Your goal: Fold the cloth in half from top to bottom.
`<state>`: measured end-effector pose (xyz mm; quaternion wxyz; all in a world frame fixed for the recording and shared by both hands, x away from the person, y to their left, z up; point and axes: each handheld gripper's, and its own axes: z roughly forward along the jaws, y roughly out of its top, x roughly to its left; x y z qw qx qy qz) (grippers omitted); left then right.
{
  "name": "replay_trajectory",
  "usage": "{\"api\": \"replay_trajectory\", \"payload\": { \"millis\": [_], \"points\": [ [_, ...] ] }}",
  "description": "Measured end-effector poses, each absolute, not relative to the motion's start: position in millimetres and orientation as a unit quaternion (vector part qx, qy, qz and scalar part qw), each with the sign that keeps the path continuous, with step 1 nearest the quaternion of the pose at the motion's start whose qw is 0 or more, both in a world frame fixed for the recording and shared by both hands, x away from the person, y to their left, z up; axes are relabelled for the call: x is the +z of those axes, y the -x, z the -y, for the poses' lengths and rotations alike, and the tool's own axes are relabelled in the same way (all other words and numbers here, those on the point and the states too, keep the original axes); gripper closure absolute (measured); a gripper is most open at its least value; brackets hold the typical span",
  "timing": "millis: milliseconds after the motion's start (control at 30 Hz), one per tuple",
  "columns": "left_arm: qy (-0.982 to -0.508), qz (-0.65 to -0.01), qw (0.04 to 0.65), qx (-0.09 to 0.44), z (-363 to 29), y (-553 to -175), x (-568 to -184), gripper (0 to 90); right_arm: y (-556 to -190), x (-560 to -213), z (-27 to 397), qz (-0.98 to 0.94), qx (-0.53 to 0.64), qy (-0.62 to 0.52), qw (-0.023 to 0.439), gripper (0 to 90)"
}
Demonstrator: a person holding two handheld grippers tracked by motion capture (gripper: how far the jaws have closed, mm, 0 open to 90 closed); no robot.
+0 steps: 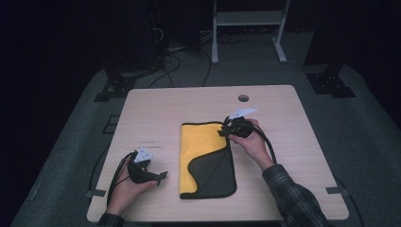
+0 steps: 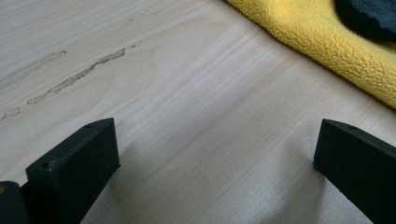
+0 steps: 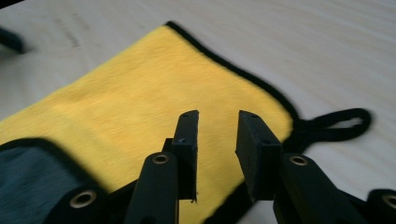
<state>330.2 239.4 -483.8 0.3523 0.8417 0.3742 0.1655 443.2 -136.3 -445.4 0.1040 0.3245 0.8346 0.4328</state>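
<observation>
A folded cloth (image 1: 205, 158), yellow with a dark grey flap turned over its near half, lies in the middle of the wooden table (image 1: 293, 142). My right gripper (image 1: 223, 129) hovers over the cloth's far right corner. In the right gripper view its jaws (image 3: 218, 116) stand a narrow gap apart above the yellow cloth (image 3: 140, 107), with nothing between them, and a black hanging loop (image 3: 336, 123) lies at that corner. My left gripper (image 1: 162, 177) rests near the table's front left, open wide over bare wood (image 2: 217, 130). The cloth's yellow edge (image 2: 327, 46) lies just beyond it.
A round cable hole (image 1: 243, 98) sits near the table's far edge. Faint residue streaks (image 2: 70, 77) mark the wood by my left gripper. A white frame (image 1: 246, 19), dark stands and cables occupy the floor behind the table.
</observation>
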Motion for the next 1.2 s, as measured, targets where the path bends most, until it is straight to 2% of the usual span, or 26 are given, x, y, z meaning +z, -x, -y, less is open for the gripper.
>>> {"api": "replay_trajectory", "payload": {
  "millis": [333,800,1000,1100,1200],
  "points": [
    [-0.842,-0.374,0.352,0.166,-239,-330,-484,0.0,-408,-453,100,-0.856,0.440,-0.264,0.053,65.8],
    [-0.841,-0.375,0.353,0.165,-239,-330,-484,0.0,-389,-463,52,-0.871,0.445,-0.210,0.016,64.4],
    [-0.842,-0.374,0.352,0.165,-239,-330,-484,0.0,-386,-469,42,-0.880,0.432,-0.198,0.012,63.3],
    [-0.842,-0.375,0.352,0.165,-239,-330,-484,0.0,-383,-474,38,-0.887,0.422,-0.185,0.028,63.6],
    [-0.841,-0.375,0.353,0.165,-239,-330,-484,0.0,-379,-476,37,-0.893,0.414,-0.169,0.049,69.5]
  ]
}}
